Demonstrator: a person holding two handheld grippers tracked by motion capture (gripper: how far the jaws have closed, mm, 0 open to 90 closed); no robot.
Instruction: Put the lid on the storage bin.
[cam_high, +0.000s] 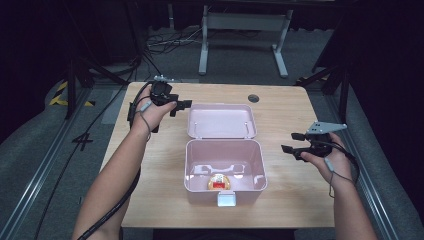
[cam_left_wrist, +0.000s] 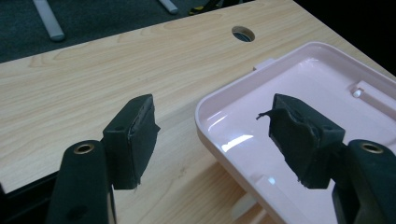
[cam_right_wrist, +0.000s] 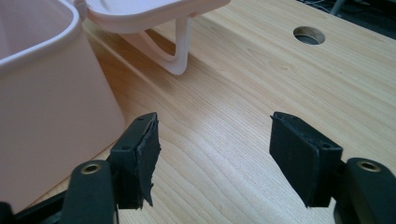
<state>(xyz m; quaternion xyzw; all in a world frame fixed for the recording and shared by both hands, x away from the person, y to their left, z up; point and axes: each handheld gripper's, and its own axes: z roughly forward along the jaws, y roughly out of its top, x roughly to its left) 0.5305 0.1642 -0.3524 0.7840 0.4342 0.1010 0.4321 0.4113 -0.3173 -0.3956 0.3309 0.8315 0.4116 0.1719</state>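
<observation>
The pale wooden table (cam_high: 150, 165) carries a glossy pink plastic box (cam_high: 225, 170), its lid (cam_left_wrist: 299, 126) already thrown back, so opening looks done. The lid's rounded corner sits between the left gripper (cam_left_wrist: 212, 140)'s wide, empty jaws. Left of the right gripper (cam_right_wrist: 212, 154)'s wide, empty jaws stands the box wall. A small round packet (cam_high: 220, 182) lies inside.

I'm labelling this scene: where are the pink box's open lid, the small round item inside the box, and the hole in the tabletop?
open lid (cam_high: 221, 121), high view, middle of its inner face.
round item (cam_high: 219, 182), high view, its red label.
hole (cam_high: 253, 98), high view, its centre.
</observation>
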